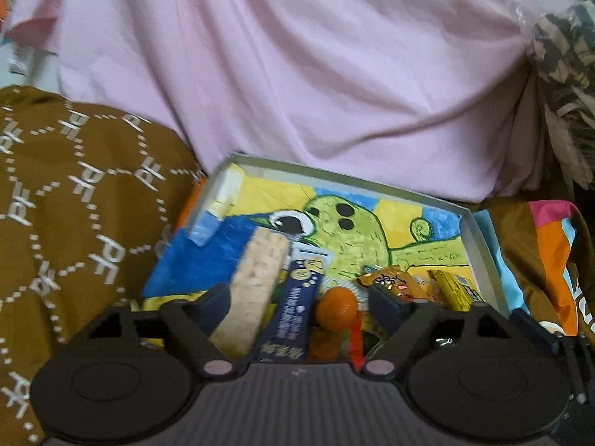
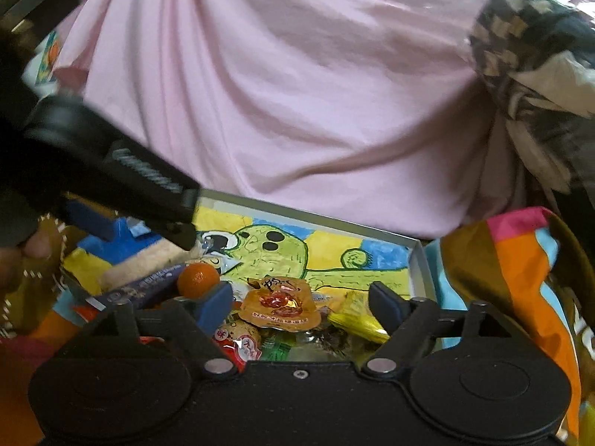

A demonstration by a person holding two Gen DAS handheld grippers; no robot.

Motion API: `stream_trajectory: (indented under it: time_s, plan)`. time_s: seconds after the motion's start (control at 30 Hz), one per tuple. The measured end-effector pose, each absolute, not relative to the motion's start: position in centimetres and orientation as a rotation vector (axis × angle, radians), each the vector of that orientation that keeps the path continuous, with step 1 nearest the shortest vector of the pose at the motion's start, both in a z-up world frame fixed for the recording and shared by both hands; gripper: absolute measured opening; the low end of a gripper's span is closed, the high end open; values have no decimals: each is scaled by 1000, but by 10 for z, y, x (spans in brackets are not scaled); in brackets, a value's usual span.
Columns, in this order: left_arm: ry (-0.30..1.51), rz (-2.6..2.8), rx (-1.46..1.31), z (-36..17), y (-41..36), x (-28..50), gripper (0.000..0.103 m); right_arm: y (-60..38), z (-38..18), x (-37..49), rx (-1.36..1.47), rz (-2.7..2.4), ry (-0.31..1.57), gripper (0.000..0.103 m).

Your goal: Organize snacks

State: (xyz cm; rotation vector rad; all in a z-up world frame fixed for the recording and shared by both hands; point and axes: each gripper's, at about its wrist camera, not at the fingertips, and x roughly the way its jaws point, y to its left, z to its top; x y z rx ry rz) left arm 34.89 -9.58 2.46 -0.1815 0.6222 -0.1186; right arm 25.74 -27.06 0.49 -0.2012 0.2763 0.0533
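Note:
A shallow grey box [image 1: 336,175] with a green cartoon drawing on its floor holds several snacks. In the left wrist view, my left gripper [image 1: 303,297] is open over its near end. A beige cracker bar [image 1: 256,286], a navy packet [image 1: 295,304] and an orange ball [image 1: 336,308] lie between the fingers, none of them gripped. My right gripper [image 2: 301,306] is open too, above an orange jelly packet [image 2: 280,306] and a yellow wrapper [image 2: 357,319]. The orange ball [image 2: 198,278] sits just past its left finger. The left gripper [image 2: 147,236] reaches in from the upper left.
Pink cloth [image 1: 316,74] rises behind the box. Brown fabric with white letters [image 1: 74,204] lies to the left. A colourful orange, pink and blue bag [image 2: 520,278] stands on the right, with camouflage fabric [image 2: 539,55] above it. A hand [image 2: 29,249] shows at the left edge.

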Motion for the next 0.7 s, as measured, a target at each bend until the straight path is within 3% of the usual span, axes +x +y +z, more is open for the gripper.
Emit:
stream_trajectory:
  time_s: [0.2, 0.33, 0.7]
  plan:
    - [579, -94, -179, 33, -81, 311, 100, -276, 20, 229, -99, 46, 274, 96]
    - [534, -80, -189, 39, -71, 284, 103, -273, 32, 206, -68, 42, 244, 102]
    - [490, -69, -195, 46, -51, 225, 103, -256, 47, 145, -3, 69, 218, 102]
